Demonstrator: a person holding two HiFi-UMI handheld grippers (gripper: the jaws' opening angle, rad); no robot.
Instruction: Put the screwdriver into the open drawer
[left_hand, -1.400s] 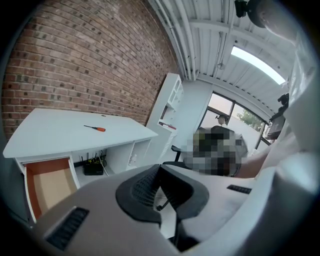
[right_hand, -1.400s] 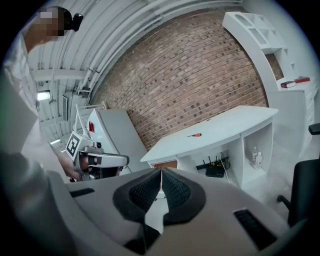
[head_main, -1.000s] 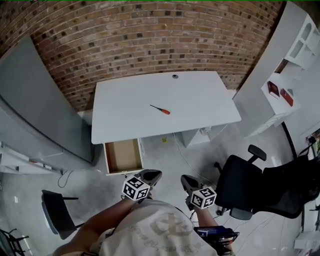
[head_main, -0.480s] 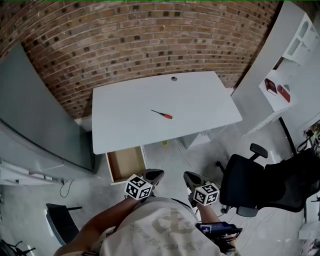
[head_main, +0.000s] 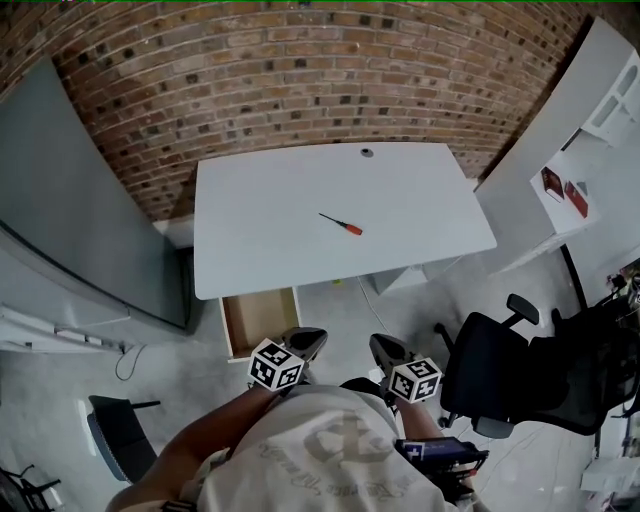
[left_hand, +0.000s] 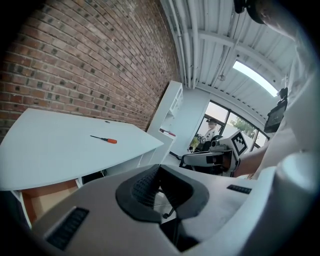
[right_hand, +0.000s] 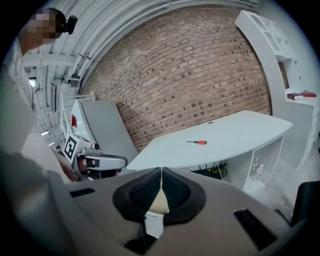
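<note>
The screwdriver, orange handle and thin dark shaft, lies near the middle of the white table. It also shows far off as the screwdriver in the left gripper view and the screwdriver in the right gripper view. Under the table's front left corner, the wooden drawer stands pulled open; the drawer looks empty. My left gripper and right gripper are held low by my body, short of the table. Both the left gripper and the right gripper are shut with nothing between the pads.
A black office chair stands at my right. A white shelf unit with red books is at the table's right. A grey cabinet fills the left, with a small dark chair below it. A brick wall runs behind the table.
The head view has drifted a little, so the table and drawer sit slightly further right. The screwdriver lies where it was, and both grippers stay low and shut.
</note>
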